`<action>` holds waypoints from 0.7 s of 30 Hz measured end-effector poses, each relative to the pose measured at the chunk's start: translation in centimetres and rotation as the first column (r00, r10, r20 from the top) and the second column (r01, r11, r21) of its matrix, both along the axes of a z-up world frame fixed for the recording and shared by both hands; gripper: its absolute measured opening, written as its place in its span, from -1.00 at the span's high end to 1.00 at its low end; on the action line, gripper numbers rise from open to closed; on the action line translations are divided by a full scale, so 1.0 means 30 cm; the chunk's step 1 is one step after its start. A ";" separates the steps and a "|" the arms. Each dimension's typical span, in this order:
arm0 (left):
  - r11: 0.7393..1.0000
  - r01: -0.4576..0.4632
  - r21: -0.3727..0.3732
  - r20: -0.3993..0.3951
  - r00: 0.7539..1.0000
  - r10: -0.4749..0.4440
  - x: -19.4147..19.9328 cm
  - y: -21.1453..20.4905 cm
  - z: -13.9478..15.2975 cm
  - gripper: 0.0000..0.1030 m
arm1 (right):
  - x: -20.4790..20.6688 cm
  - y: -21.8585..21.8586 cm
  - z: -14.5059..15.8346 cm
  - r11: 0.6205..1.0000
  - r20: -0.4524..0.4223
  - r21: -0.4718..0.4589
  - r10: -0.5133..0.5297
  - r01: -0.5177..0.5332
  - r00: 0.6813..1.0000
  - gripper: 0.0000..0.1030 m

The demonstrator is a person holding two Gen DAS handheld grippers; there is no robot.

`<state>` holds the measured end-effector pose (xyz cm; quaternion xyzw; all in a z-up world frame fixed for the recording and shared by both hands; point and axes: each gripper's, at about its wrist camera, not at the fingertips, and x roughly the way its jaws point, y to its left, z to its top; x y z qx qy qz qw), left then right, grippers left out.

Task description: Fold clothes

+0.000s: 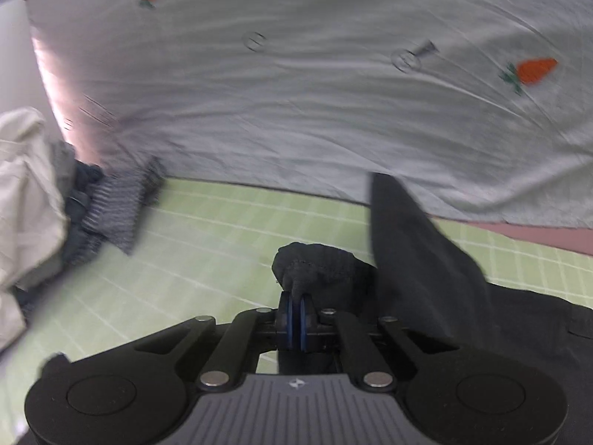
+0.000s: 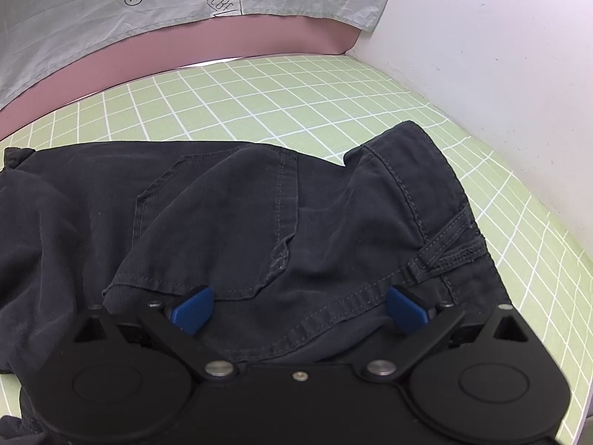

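Observation:
Dark navy trousers lie spread on the green checked mat, waistband and back pocket toward the right wrist view. My right gripper is open, its blue pads wide apart just above the waistband, holding nothing. In the left wrist view my left gripper is shut on a bunched fold of the dark trousers and holds it above the mat. A lifted flap of the same fabric stands up to its right.
A pile of other clothes lies at the left: a cream garment and a dark striped one. A grey carrot-print sheet hangs behind over a pink base. A white wall borders the mat's right side.

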<state>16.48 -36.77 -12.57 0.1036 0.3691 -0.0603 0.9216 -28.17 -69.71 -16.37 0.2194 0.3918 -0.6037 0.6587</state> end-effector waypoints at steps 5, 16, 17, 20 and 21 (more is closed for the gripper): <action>0.974 -0.209 0.090 0.103 0.975 0.199 0.072 0.238 0.085 0.89 | 0.000 0.003 0.003 1.000 0.000 0.004 0.011 -0.011 1.000 -0.97; 0.973 -0.219 0.067 -0.037 0.974 0.222 -0.004 0.236 -0.014 -0.04 | -0.022 0.010 0.103 0.996 0.061 -0.056 0.073 -0.070 0.995 -0.96; 0.976 -0.210 0.062 -0.047 0.976 0.213 -0.014 0.229 -0.023 -0.07 | -0.025 -0.006 0.112 0.995 0.051 -0.073 0.077 -0.073 0.996 -0.96; 0.983 -0.180 0.046 -0.076 0.980 0.184 -0.042 0.206 -0.050 -0.10 | -0.035 -0.071 0.121 0.990 0.012 -0.117 0.076 -0.074 0.997 -0.96; 0.984 -0.171 0.040 -0.086 0.981 0.174 -0.052 0.198 -0.059 -0.10 | -0.044 -0.101 0.115 0.990 0.003 -0.123 0.064 -0.063 0.998 -0.96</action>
